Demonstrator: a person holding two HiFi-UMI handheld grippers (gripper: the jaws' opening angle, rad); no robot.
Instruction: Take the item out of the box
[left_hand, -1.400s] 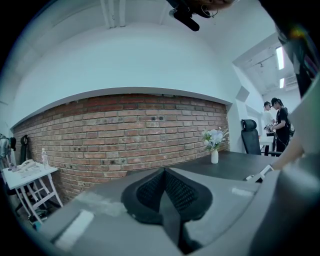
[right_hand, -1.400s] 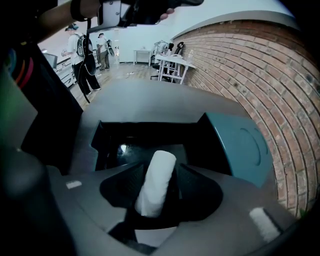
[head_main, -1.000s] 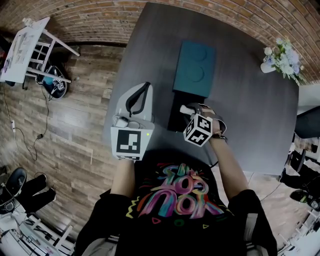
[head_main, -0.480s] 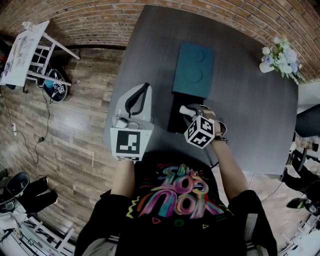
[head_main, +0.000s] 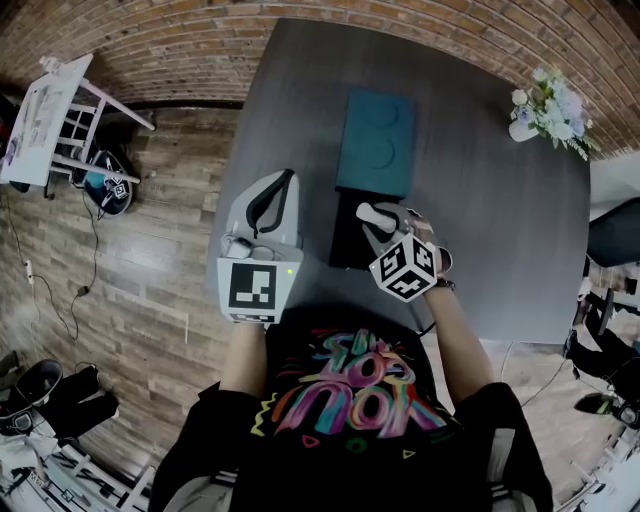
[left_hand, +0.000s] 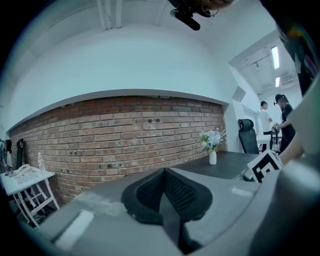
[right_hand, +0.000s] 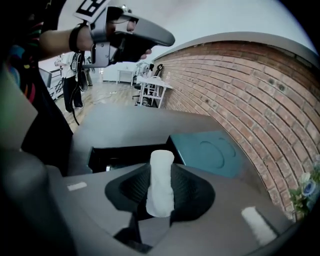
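A black open box (head_main: 349, 236) (right_hand: 125, 155) lies on the dark table (head_main: 500, 240), with its teal lid (head_main: 375, 143) (right_hand: 211, 152) just beyond it. My right gripper (head_main: 378, 219) (right_hand: 161, 192) hovers over the box's right edge, shut on a white, soft-looking oblong item (head_main: 369, 213) (right_hand: 161, 183) that stands up between the pads. The left gripper (head_main: 287, 180) (left_hand: 162, 196) is held left of the box with its pads together and nothing between them; it shows from the side in the right gripper view as the left gripper (right_hand: 131, 38).
A vase of flowers (head_main: 547, 106) (left_hand: 211, 143) stands at the table's far right corner. A white stand (head_main: 62, 108) and bags sit on the wooden floor at the left. A brick wall (head_main: 180, 40) runs behind the table. People stand far off in the room (left_hand: 281, 115).
The right gripper has kept the white item clamped and drifted slightly toward me above the box. The left gripper has hardly moved.
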